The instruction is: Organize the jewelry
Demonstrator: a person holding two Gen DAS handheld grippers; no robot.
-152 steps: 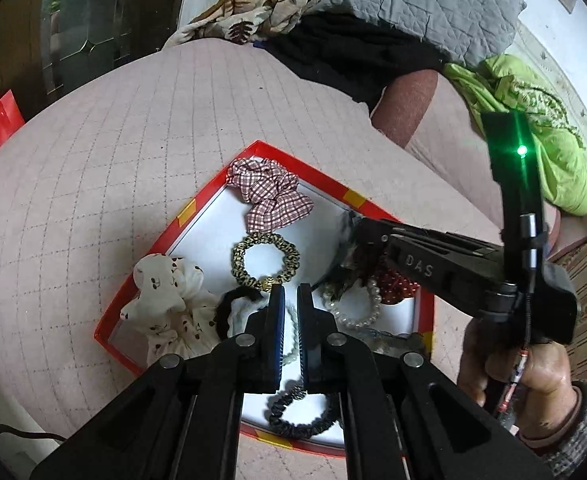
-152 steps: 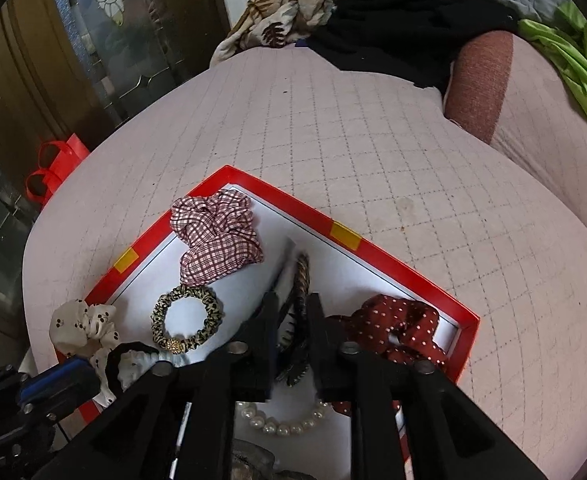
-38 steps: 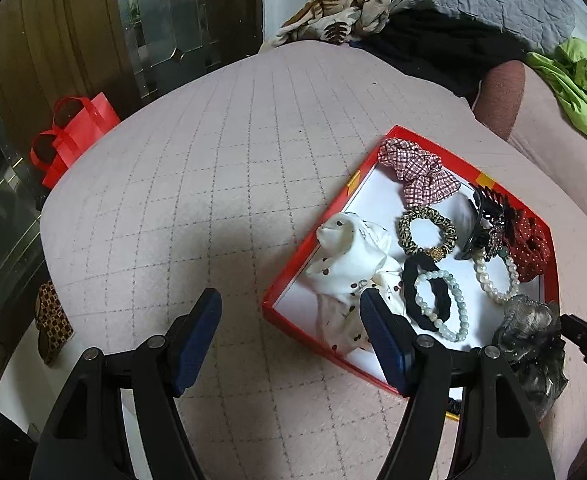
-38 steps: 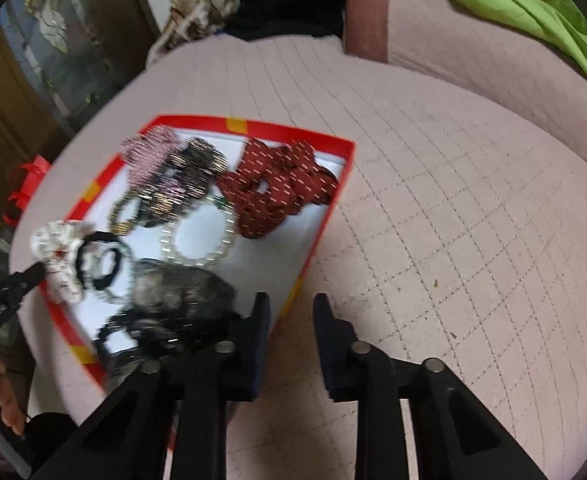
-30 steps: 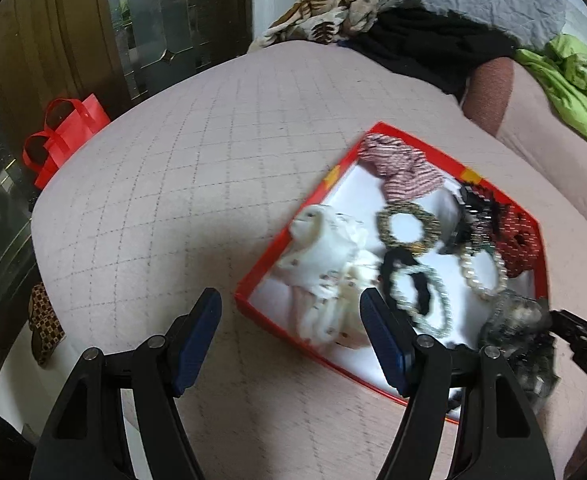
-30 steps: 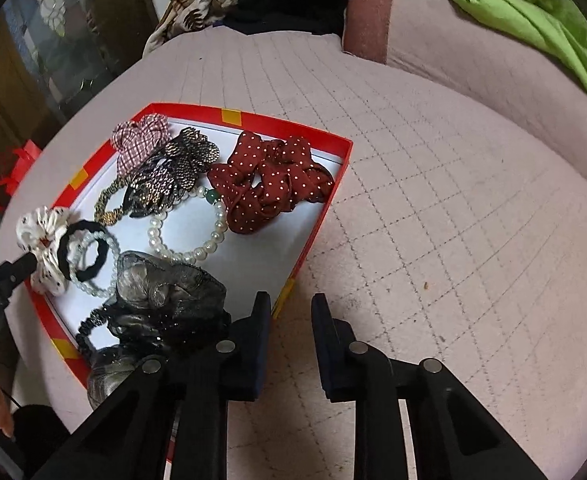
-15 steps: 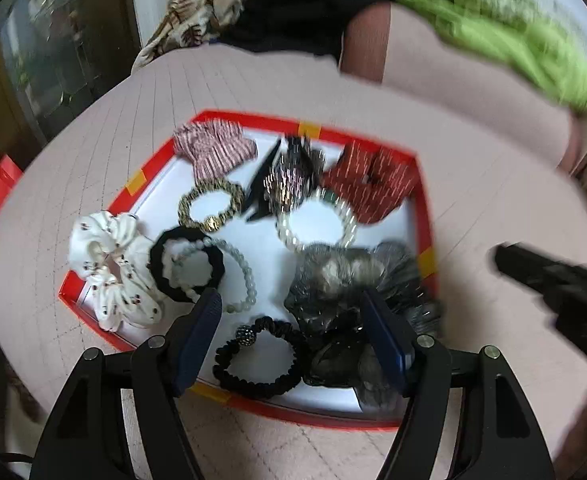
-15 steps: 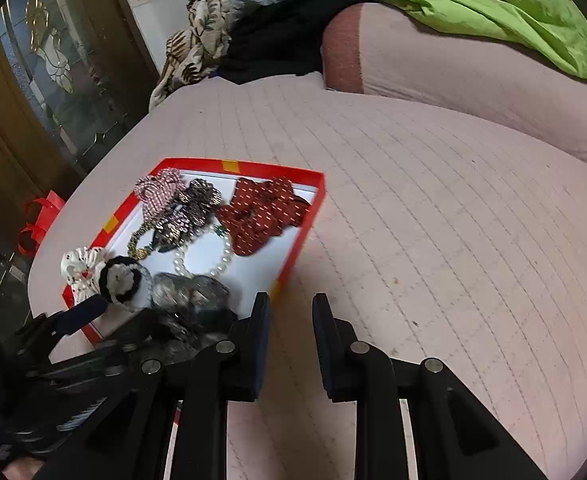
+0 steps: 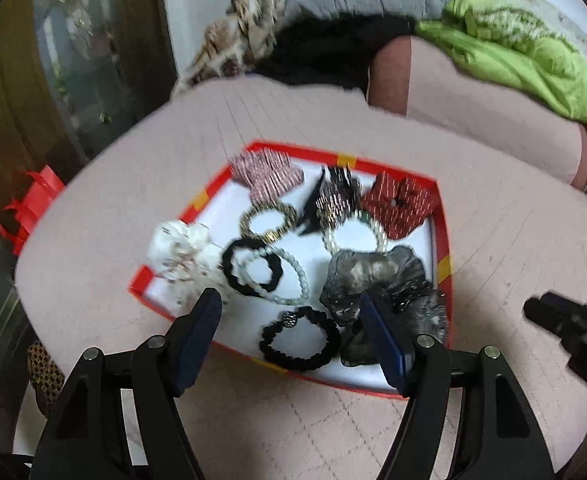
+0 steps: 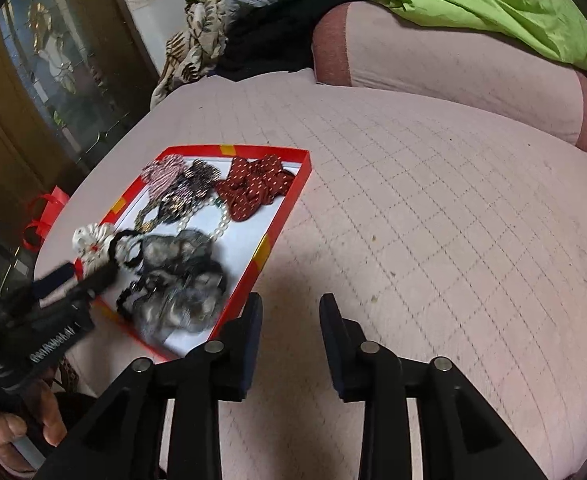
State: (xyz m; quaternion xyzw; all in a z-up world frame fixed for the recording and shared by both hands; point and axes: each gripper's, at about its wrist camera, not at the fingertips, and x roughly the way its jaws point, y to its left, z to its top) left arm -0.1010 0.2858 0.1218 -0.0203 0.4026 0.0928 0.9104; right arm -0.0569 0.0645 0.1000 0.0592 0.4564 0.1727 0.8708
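Note:
A red-rimmed tray (image 9: 442, 236) with a white floor lies on the pink quilted bed (image 10: 433, 220). In it lie a plaid scrunchie (image 9: 267, 174), a red dotted scrunchie (image 9: 399, 204), a white scrunchie (image 9: 179, 250), a grey sheer scrunchie (image 9: 377, 276), a black hair tie (image 9: 299, 338), bead bracelets (image 9: 277, 276) and a dark hair clip (image 9: 333, 198). My left gripper (image 9: 291, 338) is open and empty above the tray's near edge. My right gripper (image 10: 289, 344) is open and empty over bare quilt right of the tray (image 10: 289, 200).
A green blanket (image 9: 521, 56), black cloth (image 9: 321, 54) and a patterned cloth (image 9: 245, 40) lie on a pink bolster (image 10: 453, 60) at the far side. A red bag (image 9: 27, 204) sits off the bed's left edge beside a wooden door (image 10: 33, 92).
Both grippers have let go and pulled back from the tray. The left gripper has opened wide and swung to face the tray. The right one has drawn away to the right and opened a little.

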